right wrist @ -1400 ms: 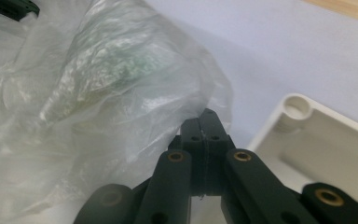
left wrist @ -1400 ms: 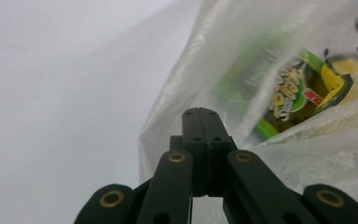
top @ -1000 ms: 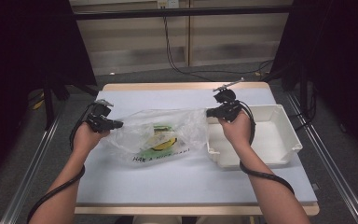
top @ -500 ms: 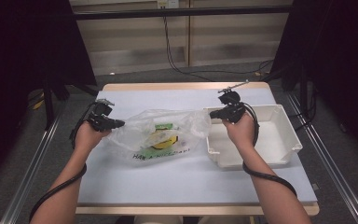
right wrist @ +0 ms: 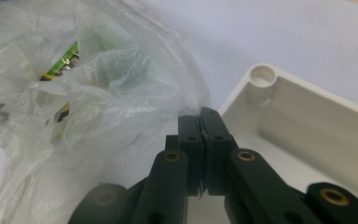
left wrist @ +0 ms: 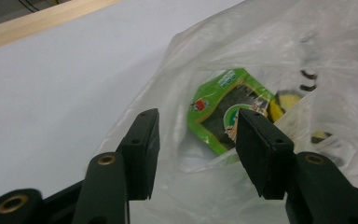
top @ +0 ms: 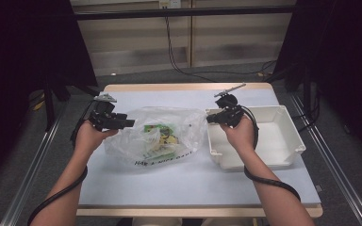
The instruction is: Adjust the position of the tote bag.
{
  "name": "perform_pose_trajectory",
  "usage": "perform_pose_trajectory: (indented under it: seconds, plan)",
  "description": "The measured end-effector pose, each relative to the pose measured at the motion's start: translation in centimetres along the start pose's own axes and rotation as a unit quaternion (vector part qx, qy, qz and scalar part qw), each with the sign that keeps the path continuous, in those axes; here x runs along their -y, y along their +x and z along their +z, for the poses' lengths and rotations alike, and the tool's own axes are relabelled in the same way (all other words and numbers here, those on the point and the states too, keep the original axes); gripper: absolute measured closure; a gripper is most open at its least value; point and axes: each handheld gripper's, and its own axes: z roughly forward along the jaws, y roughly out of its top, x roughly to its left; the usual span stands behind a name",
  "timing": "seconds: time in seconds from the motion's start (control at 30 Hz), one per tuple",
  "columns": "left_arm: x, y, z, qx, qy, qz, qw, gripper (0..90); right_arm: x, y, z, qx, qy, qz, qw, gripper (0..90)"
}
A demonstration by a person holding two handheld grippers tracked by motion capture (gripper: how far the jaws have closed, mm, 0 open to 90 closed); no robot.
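Compared to a second ago the bag looks puffed up more and stretched wider, with its right edge pulled up next to the tray's near-left corner, and the stuff inside has shifted around a bit.

It's a clear, crinkly plastic bag with black lettering along the bottom edge, lying in the middle of the table. Inside there's a green packet plus something yellow and black next to it.

The left tool sits at the bag's left edge, held level and pointing right, hand wrapped around it from behind. The right tool points left at the bag's right edge, with the right hand hovering over the white tray's left side.

The left gripper view shows the left tool's jaws wide apart with bag film and the green packet visible between them; can't tell if they actually touch the plastic. The right gripper view shows what the high view can't: the right tool's jaws are pressed together, pinching a thin fold of the bag, just beside the tray's rounded corner post.
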Motion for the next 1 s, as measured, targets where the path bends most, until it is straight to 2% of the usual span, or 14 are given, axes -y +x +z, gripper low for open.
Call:
perform_pose_trajectory:
  seconds: [0.13, 0.2, 0.3, 0.37, 0.4, 0.43, 0.53, 0.6, 0.7, 0.73, 0.77, 0.8, 0.97, 1.0]
  plan:
    - [-0.3, -0.9, -0.5, 0.009, -0.007, 0.004, 0.9999, 47.3, 0.0, 0.4, 0.0, -0.001, 0.006, -0.006, 1.0, 88.2]
    - [-0.4, -1.9, -0.5, 0.014, -0.008, 0.019, 0.9997, 45.7, 0.1, 0.6, 0.0, 0.002, 0.009, -0.01, 0.9999, 88.1]
    - [-0.5, -2.5, -0.5, 0.014, -0.011, 0.023, 0.9996, 43.2, 0.2, 0.6, 0.0, 0.002, 0.01, -0.011, 0.9999, 88.1]
    - [-0.8, -3.2, -0.4, 0.025, -0.013, 0.029, 0.9992, 43.1, 0.3, 0.6, 0.1, 0.001, 0.011, -0.009, 0.9999, 88.1]
    - [-0.8, -3.5, -0.2, 0.026, -0.009, 0.032, 0.9991, 42.9, 0.3, 0.7, 0.1, 0.003, 0.009, -0.009, 0.9999, 88.1]
    - [-0.7, -4.0, 0.5, 0.037, 0.001, 0.034, 0.9988, 42.4, 0.3, 0.8, 0.2, 0.002, 0.012, -0.01, 0.9999, 88.1]
    - [-0.2, -4.4, 1.3, 0.04, 0.012, 0.038, 0.9984, 42.3, 0.4, 1.0, 0.3, 0.0, 0.012, -0.012, 0.9999, 87.7]
    - [0.6, -4.6, 2.2, 0.035, 0.029, 0.048, 0.9978, 41.9, 0.6, 1.2, 0.5, 0.0, 0.017, -0.015, 0.9997, 86.4]
    - [1.2, -4.6, 2.6, 0.028, 0.037, 0.044, 0.9979, 42.0, 0.7, 1.2, 0.6, 0.0, 0.016, -0.014, 0.9998, 86.4]
    - [1.5, -4.5, 2.7, 0.026, 0.05, 0.054, 0.9969, 42.5, 0.7, 1.1, 0.6, -0.001, 0.017, -0.012, 0.9998, 86.5]
    - [1.8, -4.5, 2.9, 0.029, 0.056, 0.053, 0.9966, 44.6, 0.7, 1.1, 0.6, -0.002, 0.016, -0.013, 0.9998, 86.9]
    - [2.4, -4.3, 3.1, 0.04, 0.059, 0.042, 0.9966, 45.2, 0.7, 1.1, 0.6, 0.0, 0.019, -0.015, 0.9997, 87.1]
    - [3.2, -4.1, 3.6, 0.041, 0.062, 0.035, 0.9966, 48.0, 0.5, 1.1, 0.3, 0.0, 0.016, -0.016, 0.9997, 86.3]
    - [3.3, -4.0, 3.6, 0.037, 0.068, 0.044, 0.9961, 48.4, 0.4, 1.1, 0.1, 0.002, 0.011, -0.016, 0.9998, 84.8]
